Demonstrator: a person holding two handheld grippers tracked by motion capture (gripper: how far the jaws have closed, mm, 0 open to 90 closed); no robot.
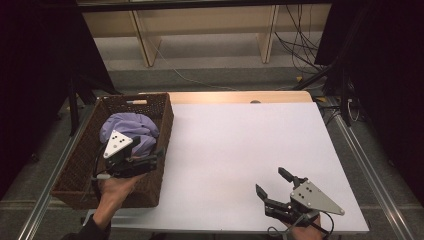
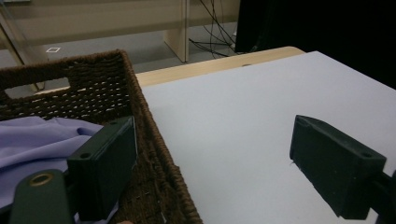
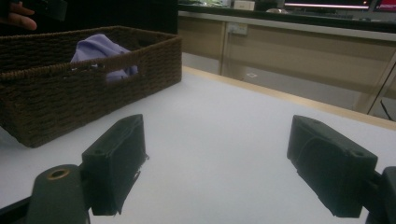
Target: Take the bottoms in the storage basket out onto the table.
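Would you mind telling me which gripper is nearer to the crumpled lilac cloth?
Left. The left gripper hangs open beside the crumpled lilac cloth, straddling the basket wall; the right gripper sits open across the table.

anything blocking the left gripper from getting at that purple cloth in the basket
Partly. The left gripper hangs open astride the wicker basket's right wall: in the left gripper view one jaw is inside, beside the purple cloth, the other out over the white table. That wall sits between the jaws; nothing covers the cloth.
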